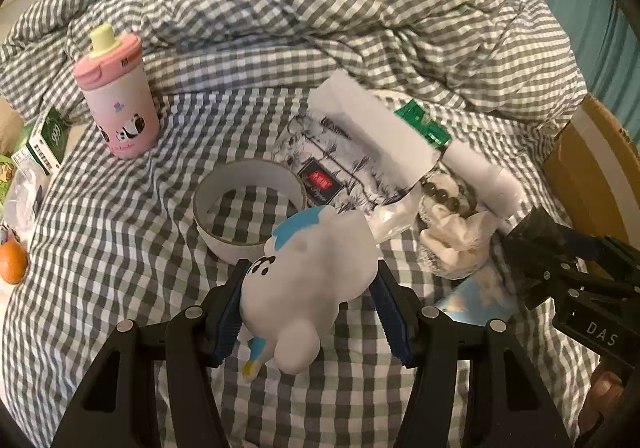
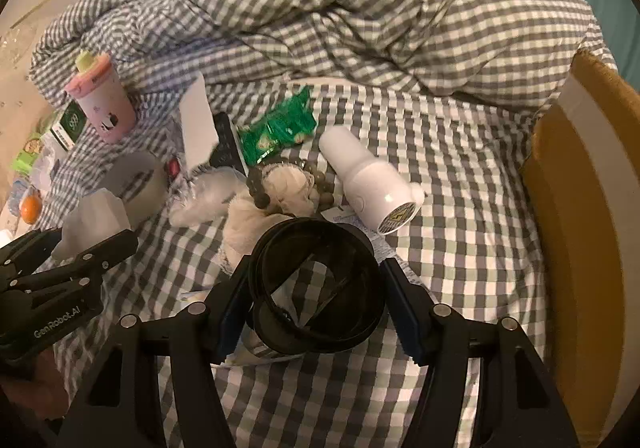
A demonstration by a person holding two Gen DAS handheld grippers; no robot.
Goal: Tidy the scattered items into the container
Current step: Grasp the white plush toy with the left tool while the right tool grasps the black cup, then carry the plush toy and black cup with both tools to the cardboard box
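Observation:
My left gripper [image 1: 310, 280] is shut on a white soft toy [image 1: 320, 260] with blue patches, held just above the checked bedsheet [image 1: 100, 268]. In the right wrist view my right gripper [image 2: 316, 284] has a black ring [image 2: 320, 288] between its fingers, both pads against its sides, low over the sheet. A cardboard box [image 2: 576, 208] stands at the right edge of the bed. Still scattered are a white tape roll [image 1: 248, 200], a white bottle [image 2: 368, 176], a green packet [image 2: 280, 128], a bead bracelet [image 2: 264, 192] on a cream cloth [image 2: 256, 216], and a printed packet [image 1: 332, 160].
A pink cup [image 1: 120, 104] stands upright at the back left, with a green medicine box [image 1: 44, 140] and an orange [image 1: 12, 260] beyond it. A crumpled checked duvet [image 1: 320, 8] fills the back of the bed. White paper [image 1: 372, 128] lies over the printed packet.

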